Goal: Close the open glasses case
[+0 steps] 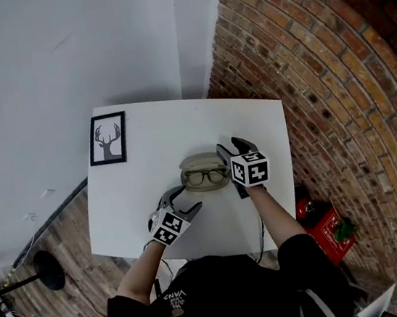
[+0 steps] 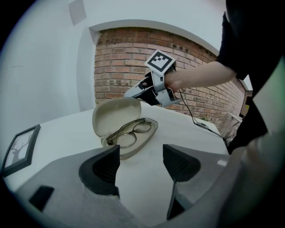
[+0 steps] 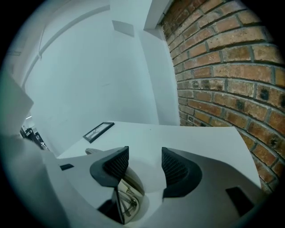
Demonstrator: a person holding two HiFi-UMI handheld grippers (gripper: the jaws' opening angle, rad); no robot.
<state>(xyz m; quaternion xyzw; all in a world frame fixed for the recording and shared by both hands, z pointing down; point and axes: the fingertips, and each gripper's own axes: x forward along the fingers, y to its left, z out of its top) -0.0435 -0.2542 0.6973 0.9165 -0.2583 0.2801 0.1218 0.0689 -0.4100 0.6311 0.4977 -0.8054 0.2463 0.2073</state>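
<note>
White table [image 1: 140,213] in a corner, with a pale wall [image 1: 59,56] behind and a brick wall [image 1: 320,86] to the right. Near the table's middle, glasses case [image 1: 200,162], open: lid tipped up on the far side, glasses [image 1: 206,178] lying in the lower shell. Left of the case and farther back, framed deer picture [image 1: 108,138], flat on the table and well apart from it.

Just beside the case's right end, right gripper [image 1: 229,144], tips reaching past the lid. Jaws parted, nothing between the pads; left jaw above the lid's edge, contact impossible to judge.

On the person's side of the case and a little left, left gripper [image 1: 187,199]. Jaws likewise parted, only bare table between them. Points toward the case, clear of it.

Right of the case and off the table, red box [image 1: 330,234] on the floor.
</note>
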